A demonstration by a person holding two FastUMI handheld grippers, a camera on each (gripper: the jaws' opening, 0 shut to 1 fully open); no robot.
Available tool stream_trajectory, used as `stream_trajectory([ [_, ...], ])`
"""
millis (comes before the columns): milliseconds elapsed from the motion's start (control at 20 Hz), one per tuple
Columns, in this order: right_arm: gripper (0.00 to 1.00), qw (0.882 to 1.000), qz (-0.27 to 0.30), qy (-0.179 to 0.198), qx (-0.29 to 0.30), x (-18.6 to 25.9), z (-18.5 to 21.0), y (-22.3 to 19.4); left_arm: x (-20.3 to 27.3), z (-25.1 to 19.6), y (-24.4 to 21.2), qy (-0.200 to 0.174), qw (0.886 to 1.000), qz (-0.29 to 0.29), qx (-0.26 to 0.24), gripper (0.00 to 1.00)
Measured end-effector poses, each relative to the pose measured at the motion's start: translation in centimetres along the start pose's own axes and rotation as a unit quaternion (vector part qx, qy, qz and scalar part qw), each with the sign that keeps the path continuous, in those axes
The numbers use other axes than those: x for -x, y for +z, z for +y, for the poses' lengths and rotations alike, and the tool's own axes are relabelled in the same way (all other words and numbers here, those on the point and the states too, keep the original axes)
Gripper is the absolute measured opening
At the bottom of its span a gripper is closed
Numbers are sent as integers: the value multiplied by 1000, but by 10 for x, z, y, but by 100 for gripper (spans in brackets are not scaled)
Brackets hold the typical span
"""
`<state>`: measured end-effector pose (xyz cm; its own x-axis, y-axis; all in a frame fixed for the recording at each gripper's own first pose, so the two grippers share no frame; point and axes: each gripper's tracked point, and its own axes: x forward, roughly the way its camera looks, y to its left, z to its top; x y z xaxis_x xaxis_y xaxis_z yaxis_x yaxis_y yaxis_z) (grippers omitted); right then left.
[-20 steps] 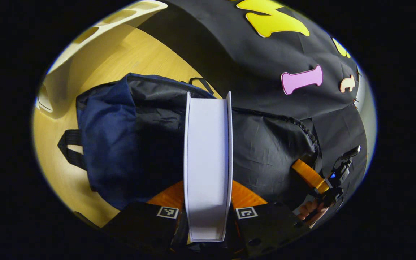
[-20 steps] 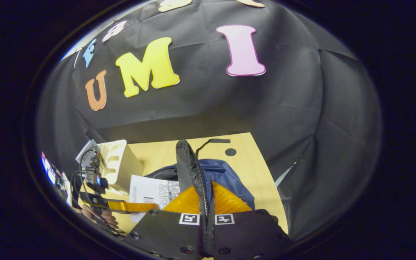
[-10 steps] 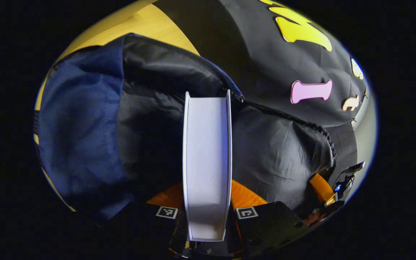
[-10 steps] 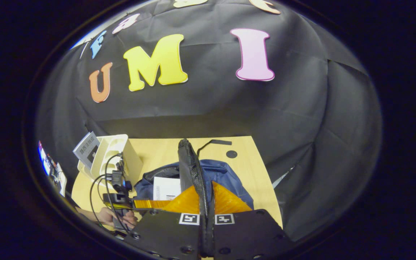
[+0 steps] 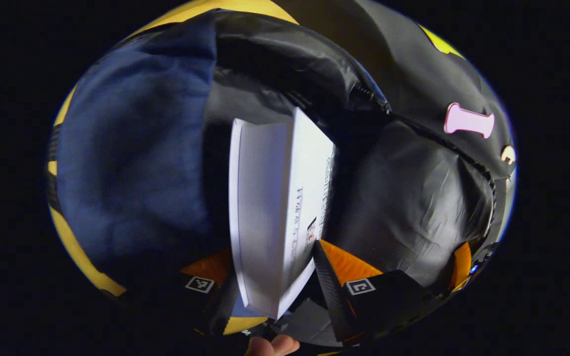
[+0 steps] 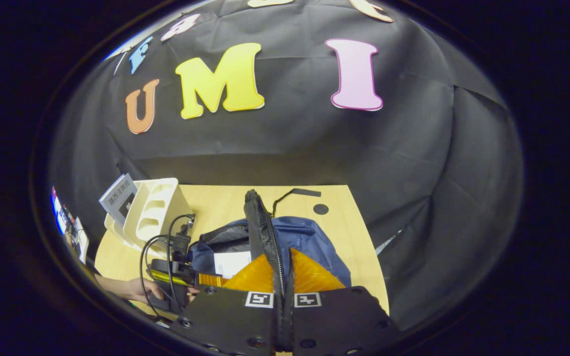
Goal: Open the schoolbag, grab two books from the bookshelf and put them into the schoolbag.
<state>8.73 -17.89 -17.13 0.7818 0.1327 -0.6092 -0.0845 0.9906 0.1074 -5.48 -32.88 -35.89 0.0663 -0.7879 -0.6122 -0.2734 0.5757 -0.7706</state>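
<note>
White book (image 5: 275, 212) tilts between the left claw's (image 5: 277, 284) spread fingers, inside the navy schoolbag's (image 5: 131, 153) mouth on the bench (image 6: 344, 237). Right claw (image 6: 283, 291) pinches the bag's zipper edge (image 6: 264, 232).

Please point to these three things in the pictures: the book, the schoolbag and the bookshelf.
book (image 5: 265, 207), left gripper view, on its page edge.
schoolbag (image 5: 131, 163), left gripper view, on its blue side.
bookshelf (image 6: 159, 212), right gripper view, on its slotted white wall.
</note>
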Motion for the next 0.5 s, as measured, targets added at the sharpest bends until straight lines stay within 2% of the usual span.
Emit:
stream_trajectory([
  [50,1,1000,0,0,2,-2,2,-1,13,7,-6,29,999,10,-14,89],
  [100,1,1000,-1,-2,5,-2,3,-2,23,12,-11,55,998,14,-33,89],
  [150,1,1000,-1,-3,9,-2,5,-3,39,13,-16,77,996,15,-48,82],
  [250,1,1000,-2,-4,14,-3,11,-5,69,17,-18,116,990,16,-78,82],
  [400,1,1000,2,-10,17,-4,17,-8,124,26,-12,196,966,-12,-169,82],
  [500,1,1000,3,-14,15,-4,19,-8,161,24,2,234,948,-47,-212,83],
])
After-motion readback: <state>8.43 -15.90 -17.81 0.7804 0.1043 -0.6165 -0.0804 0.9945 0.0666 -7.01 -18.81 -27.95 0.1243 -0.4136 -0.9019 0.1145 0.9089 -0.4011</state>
